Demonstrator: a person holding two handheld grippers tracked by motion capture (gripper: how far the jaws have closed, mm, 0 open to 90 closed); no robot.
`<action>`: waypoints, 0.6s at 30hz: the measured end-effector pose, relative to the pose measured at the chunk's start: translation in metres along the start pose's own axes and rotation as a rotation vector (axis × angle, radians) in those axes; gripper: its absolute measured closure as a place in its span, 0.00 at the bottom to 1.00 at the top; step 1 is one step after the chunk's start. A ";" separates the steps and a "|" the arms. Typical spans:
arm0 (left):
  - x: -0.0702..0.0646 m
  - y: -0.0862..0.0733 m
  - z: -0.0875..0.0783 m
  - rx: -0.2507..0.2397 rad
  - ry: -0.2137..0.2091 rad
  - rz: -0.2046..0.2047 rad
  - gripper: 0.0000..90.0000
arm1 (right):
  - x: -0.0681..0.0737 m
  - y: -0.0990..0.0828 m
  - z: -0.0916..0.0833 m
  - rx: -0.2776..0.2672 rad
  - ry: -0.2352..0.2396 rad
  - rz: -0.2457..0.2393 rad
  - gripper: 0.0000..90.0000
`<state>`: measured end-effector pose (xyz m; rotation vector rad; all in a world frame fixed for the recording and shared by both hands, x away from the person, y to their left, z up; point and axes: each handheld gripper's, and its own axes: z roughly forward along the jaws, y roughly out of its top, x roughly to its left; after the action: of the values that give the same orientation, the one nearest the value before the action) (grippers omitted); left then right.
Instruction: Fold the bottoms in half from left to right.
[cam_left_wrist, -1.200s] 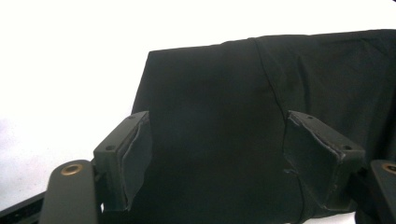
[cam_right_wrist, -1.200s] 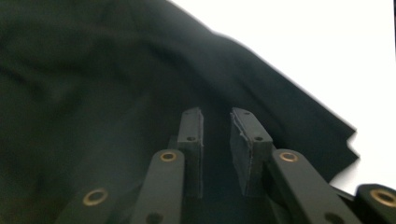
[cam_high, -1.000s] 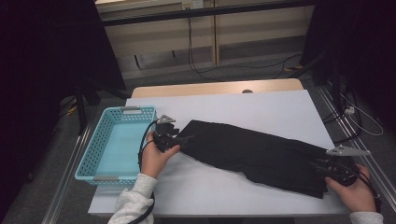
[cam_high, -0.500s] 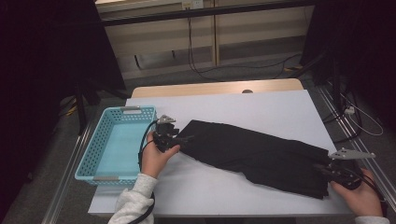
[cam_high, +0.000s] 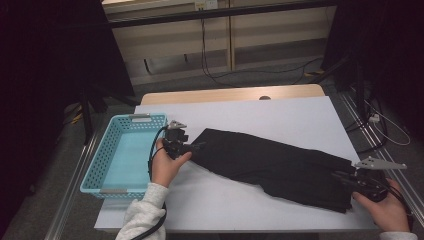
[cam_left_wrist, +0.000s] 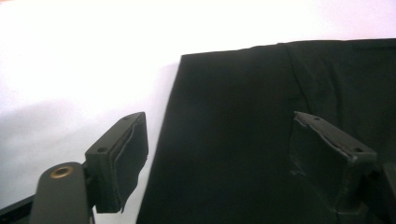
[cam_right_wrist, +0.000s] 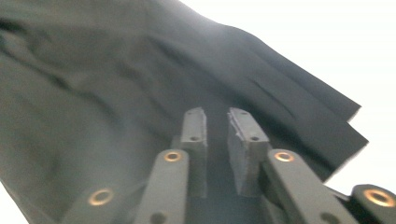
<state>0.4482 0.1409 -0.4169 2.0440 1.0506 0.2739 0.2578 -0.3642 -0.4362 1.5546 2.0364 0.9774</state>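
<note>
A: What is shown to have changed?

B: The jaws of the right gripper (cam_high: 346, 178) have just been opening again, after a brief closure half a second ago. In the right gripper view a narrow gap is seen between the pads (cam_right_wrist: 244, 135), with the black trousers (cam_high: 272, 162) lying beneath them, not pinched. The left gripper (cam_high: 196, 147) has just been opened slightly further; its jaws stand wide, straddling the corner of the trousers (cam_left_wrist: 261, 140) without pressing on it.

A: What is implied for the work?

B: No grip is judged to be established at either end, so the garment probably cannot yet be lifted or folded.

A: Where is the garment placed?

B: It is laid flat on the white table (cam_high: 300, 115), running from about 9 o'clock to about 4 o'clock. The blue basket (cam_high: 102, 165) is set just beside its 9 o'clock end.

A: How are the hands posed?

B: The left hand (cam_high: 167, 167) is held low, its gripper pointed toward 3 o'clock. The right hand (cam_high: 387, 207) is rested at the table's 4 o'clock corner, its gripper aimed toward 9 o'clock. Neither hand appears displaced from a second ago.
</note>
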 end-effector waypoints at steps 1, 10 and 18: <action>0.001 0.001 0.000 0.005 0.001 0.001 0.22 | 0.002 0.002 0.001 -0.006 0.011 0.003 0.80; 0.003 0.008 0.008 0.029 -0.013 -0.010 0.19 | 0.023 0.012 0.015 -0.020 0.074 -0.043 0.63; 0.001 0.008 0.020 0.033 -0.032 0.029 0.13 | 0.032 0.014 0.021 -0.034 0.107 -0.054 0.48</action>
<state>0.4637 0.1277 -0.4241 2.0880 1.0121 0.2391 0.2713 -0.3259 -0.4369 1.4502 2.1108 1.0906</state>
